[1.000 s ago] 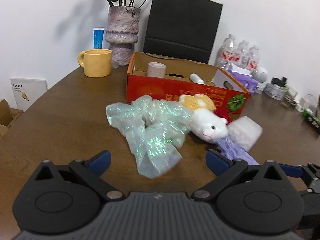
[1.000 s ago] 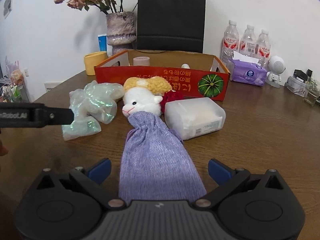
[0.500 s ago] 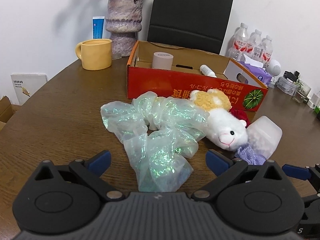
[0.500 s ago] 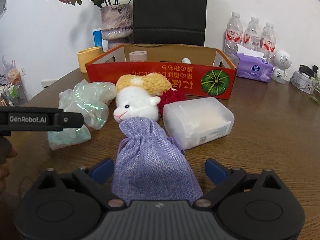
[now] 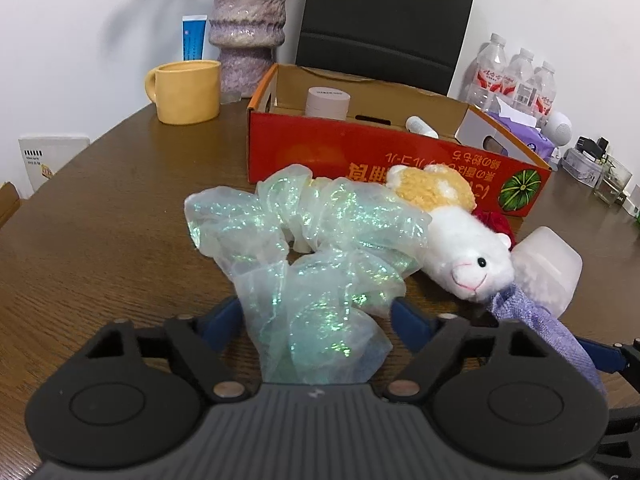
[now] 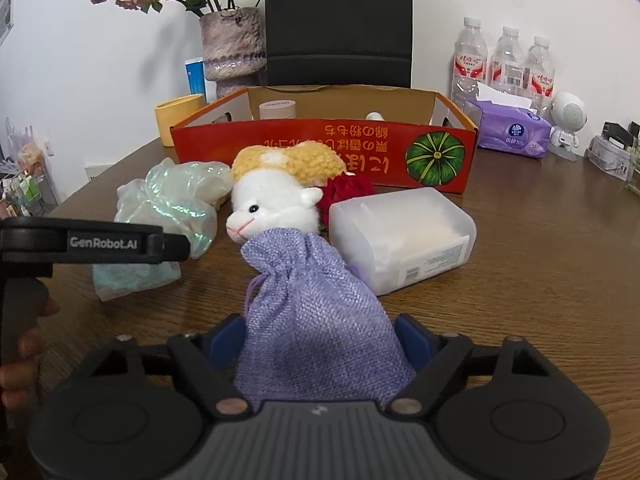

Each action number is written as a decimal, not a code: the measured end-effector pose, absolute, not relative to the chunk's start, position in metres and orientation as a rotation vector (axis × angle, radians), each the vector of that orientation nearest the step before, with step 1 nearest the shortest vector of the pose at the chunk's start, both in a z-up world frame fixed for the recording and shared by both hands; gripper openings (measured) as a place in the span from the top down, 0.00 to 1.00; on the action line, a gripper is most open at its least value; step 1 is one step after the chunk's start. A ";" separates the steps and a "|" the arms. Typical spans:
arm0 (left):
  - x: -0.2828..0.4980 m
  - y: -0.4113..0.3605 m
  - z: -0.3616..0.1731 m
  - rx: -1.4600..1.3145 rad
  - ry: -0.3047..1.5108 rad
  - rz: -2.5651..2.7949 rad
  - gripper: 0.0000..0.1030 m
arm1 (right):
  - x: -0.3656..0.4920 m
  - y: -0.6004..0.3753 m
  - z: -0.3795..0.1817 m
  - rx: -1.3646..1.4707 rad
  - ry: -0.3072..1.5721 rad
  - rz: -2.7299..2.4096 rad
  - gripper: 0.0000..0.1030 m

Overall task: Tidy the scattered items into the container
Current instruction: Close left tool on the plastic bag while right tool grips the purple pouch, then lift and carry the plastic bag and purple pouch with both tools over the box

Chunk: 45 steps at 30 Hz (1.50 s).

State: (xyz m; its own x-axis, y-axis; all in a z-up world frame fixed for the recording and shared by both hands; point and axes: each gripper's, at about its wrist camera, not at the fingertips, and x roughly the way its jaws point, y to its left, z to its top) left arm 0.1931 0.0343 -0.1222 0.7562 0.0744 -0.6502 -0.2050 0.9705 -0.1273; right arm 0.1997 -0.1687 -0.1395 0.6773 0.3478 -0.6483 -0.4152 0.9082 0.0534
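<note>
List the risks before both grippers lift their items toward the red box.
1. The iridescent organza bag between the left gripper fingers drapes against the plush sheep; lifting may drag the toy along.
2. The purple pouch in the right gripper has its neck against the sheep's snout and the frosted plastic box, so it may nudge them.
3. The grippers work side by side and could collide.

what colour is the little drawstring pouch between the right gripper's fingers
Lilac purple, a woven burlap-like fabric pouch; clearest in the right wrist view.
</note>
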 end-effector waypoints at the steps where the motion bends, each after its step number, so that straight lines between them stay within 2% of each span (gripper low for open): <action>1: 0.193 0.035 -0.122 -0.196 0.695 0.155 0.28 | 0.199 -0.168 -0.139 -0.106 0.702 0.431 0.30; 2: 0.192 0.035 -0.122 -0.198 0.692 0.157 0.31 | 0.198 -0.168 -0.139 -0.109 0.696 0.434 0.39; 3: 0.191 0.037 -0.122 -0.206 0.686 0.155 0.42 | 0.196 -0.167 -0.139 -0.111 0.690 0.435 0.44; 4: 0.190 0.038 -0.121 -0.214 0.680 0.153 0.59 | 0.195 -0.167 -0.138 -0.113 0.683 0.436 0.59; 5: 0.189 0.040 -0.121 -0.221 0.674 0.152 0.67 | 0.195 -0.168 -0.138 -0.109 0.679 0.438 0.76; 6: 0.188 0.041 -0.121 -0.229 0.668 0.150 0.78 | 0.194 -0.169 -0.138 -0.105 0.676 0.439 0.83; 7: 0.186 0.043 -0.120 -0.237 0.662 0.149 0.86 | 0.194 -0.170 -0.137 -0.099 0.675 0.445 0.85; 9: 0.184 0.045 -0.119 -0.251 0.651 0.145 0.90 | 0.193 -0.173 -0.138 -0.086 0.675 0.444 0.88; 24: 0.164 0.041 -0.101 -0.210 0.600 0.110 0.90 | 0.183 -0.181 -0.134 -0.060 0.682 0.432 0.90; 45: 0.085 0.040 -0.039 -0.182 0.473 -0.004 0.90 | 0.136 -0.202 -0.089 -0.049 0.559 0.420 0.90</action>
